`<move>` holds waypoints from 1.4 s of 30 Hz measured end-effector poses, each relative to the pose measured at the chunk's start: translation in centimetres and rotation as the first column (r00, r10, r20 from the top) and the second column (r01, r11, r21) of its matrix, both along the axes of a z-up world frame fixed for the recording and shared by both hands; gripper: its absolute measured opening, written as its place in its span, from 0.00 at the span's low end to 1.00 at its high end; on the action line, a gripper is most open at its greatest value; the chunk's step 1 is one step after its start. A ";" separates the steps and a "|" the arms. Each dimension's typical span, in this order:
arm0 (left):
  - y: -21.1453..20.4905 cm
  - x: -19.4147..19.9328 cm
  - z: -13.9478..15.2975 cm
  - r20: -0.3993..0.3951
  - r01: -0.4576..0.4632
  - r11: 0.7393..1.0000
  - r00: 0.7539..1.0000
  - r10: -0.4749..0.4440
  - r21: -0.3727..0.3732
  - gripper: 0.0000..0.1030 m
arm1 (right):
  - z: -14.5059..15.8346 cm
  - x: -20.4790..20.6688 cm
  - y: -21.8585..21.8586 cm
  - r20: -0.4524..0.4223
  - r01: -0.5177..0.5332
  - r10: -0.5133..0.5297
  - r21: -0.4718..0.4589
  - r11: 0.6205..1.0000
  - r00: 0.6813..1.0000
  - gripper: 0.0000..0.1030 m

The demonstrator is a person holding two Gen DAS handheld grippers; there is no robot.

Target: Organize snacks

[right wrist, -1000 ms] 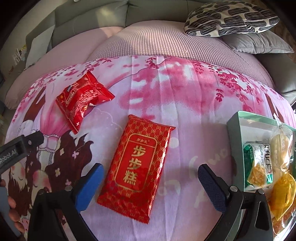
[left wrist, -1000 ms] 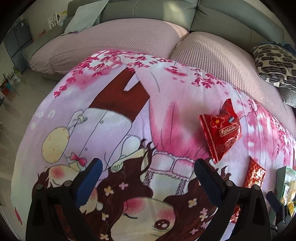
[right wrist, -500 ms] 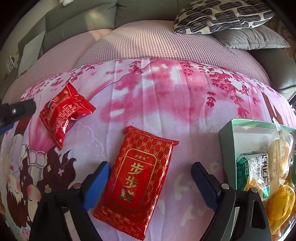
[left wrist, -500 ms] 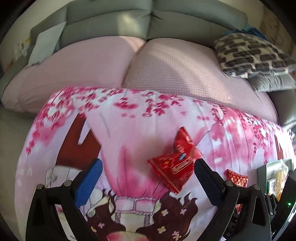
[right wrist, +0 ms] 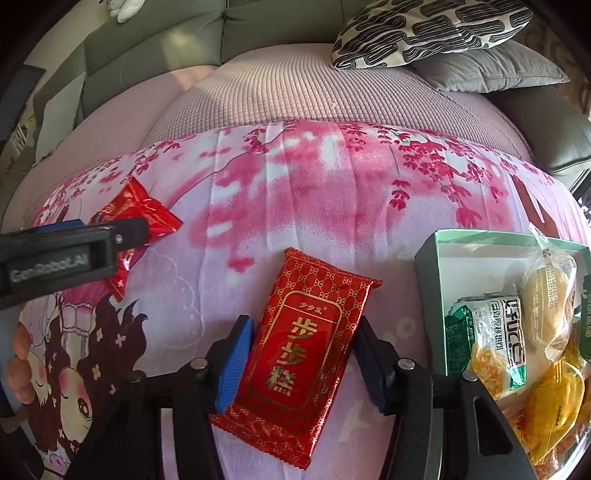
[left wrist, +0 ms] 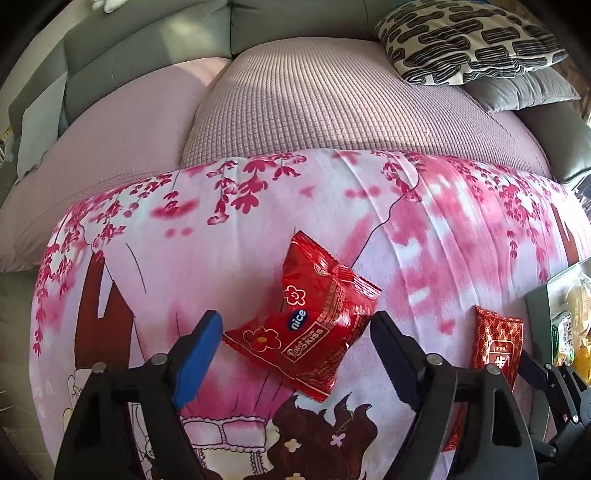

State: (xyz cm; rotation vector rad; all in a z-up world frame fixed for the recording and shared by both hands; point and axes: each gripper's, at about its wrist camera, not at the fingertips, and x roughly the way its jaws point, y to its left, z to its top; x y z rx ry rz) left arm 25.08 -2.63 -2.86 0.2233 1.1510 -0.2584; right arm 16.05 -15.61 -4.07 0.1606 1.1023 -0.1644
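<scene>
On the sofa [left wrist: 314,99], the largest item, we note grey back cushions and pinkish quilted seat covers; a black-and-white patterned pillow [right wrist: 428,29] rests on a grey pillow [right wrist: 491,72] at the far right. Across the front of the seat we find a pink blanket [right wrist: 314,192] printed with blossoms and a cartoon girl, and all the snacks lie on it.

At the blanket's right side we record an open green box [right wrist: 430,266]. It holds a green-and-white snack pack [right wrist: 487,332], a pale wrapped bun [right wrist: 546,291] and a yellow wrapped item [right wrist: 554,406]; these touch one another.

Just left of the box, apart from it, we see a long red packet with gold characters [right wrist: 306,347] lying flat. Our right claw [right wrist: 303,363] has its blue-padded fingers on either side of this packet, close against its long edges; whether they press it we cannot tell, and the packet lies on the blanket.

Further left we log a red snack bag marked "nice" [left wrist: 306,321], crumpled and tilted, also on the blanket. Our left claw [left wrist: 295,350] is released, its fingers spread wide with the bag's near end between them; the left pad's tip sits just beside the bag's corner, and the right finger stands clear of it.
</scene>
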 end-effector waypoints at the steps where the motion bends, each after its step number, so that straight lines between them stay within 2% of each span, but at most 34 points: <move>1: -0.1 0.0 -0.1 0.000 -0.002 1.000 1.000 0.002 0.003 0.80 | 0.0 -0.1 0.0 -0.001 -0.001 0.001 -0.001 1.000 1.000 0.53; 5: -0.1 0.1 -0.4 -0.024 -0.013 1.000 1.000 0.013 -0.003 0.67 | 0.1 -0.3 0.1 -0.001 -0.005 0.005 -0.004 1.000 1.000 0.52; 11: 0.5 -0.1 -0.6 -0.036 -0.055 0.998 0.998 0.053 -0.043 0.63 | 0.3 -0.9 0.5 -0.005 -0.023 0.023 -0.006 1.000 1.000 0.51; 18: 0.8 -1.8 -0.4 -0.046 -0.103 0.990 0.994 0.100 -0.092 0.62 | 0.7 -2.1 0.9 -0.017 -0.044 0.044 0.000 0.999 0.999 0.50; 27: 3.0 -6.3 0.8 -0.068 -0.212 0.959 0.977 0.202 -0.188 0.62 | 2.3 -5.0 1.0 -0.006 -0.065 0.065 0.002 0.998 0.998 0.50; 35: 4.5 -9.8 2.7 -0.041 -0.262 0.939 0.965 0.260 -0.223 0.62 | 2.8 -8.3 0.7 -0.002 -0.072 0.072 0.005 0.997 0.997 0.50; 42: 5.0 -12.6 3.9 -0.024 -0.297 0.927 0.954 0.300 -0.230 0.62 | 4.8 -10.9 0.1 0.055 -0.062 0.061 0.003 0.998 0.997 0.50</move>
